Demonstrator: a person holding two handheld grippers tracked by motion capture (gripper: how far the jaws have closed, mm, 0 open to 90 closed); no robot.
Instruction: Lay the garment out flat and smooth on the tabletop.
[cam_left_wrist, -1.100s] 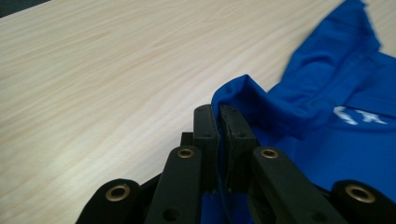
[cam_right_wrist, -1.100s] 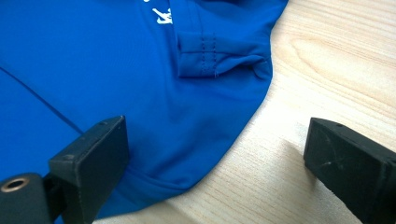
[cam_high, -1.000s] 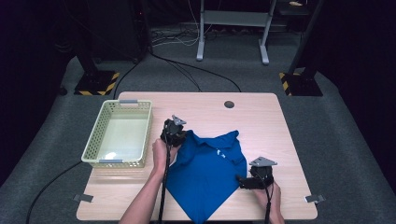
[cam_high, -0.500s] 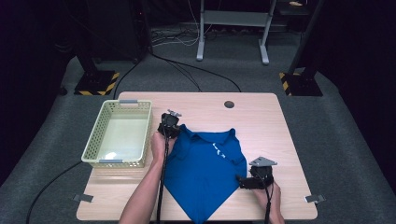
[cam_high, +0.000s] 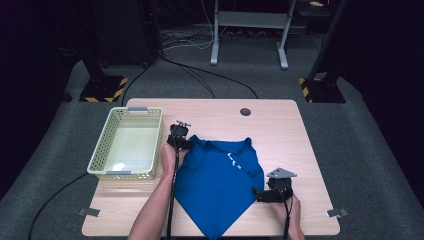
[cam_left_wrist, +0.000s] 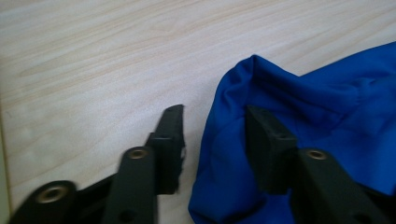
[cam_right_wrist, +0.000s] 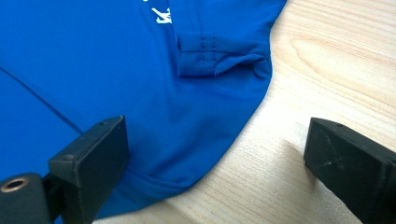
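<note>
A blue polo shirt (cam_high: 220, 175) lies spread on the wooden table (cam_high: 280, 125), collar toward the far side. My left gripper (cam_high: 178, 137) is at the shirt's far left corner. Its jaws have just been opening. In the left gripper view the left gripper (cam_left_wrist: 215, 112) stands open around a raised fold of the shirt (cam_left_wrist: 327, 107), which the pads no longer press. My right gripper (cam_high: 260, 194) rests at the shirt's right edge. In the right gripper view the right gripper (cam_right_wrist: 217, 126) is wide open, with the shirt's hem (cam_right_wrist: 196, 154) flat on the table between the jaws.
An empty pale yellow basket (cam_high: 100, 157) stands at the table's left, close beside the left hand. A round cable hole (cam_high: 245, 111) sits near the far edge. Bare wood runs along the far side and right of the shirt.
My left hand has shifted a little to the left with the shirt's corner, and the shirt now lies flatter and wider. The right hand has stayed put.
</note>
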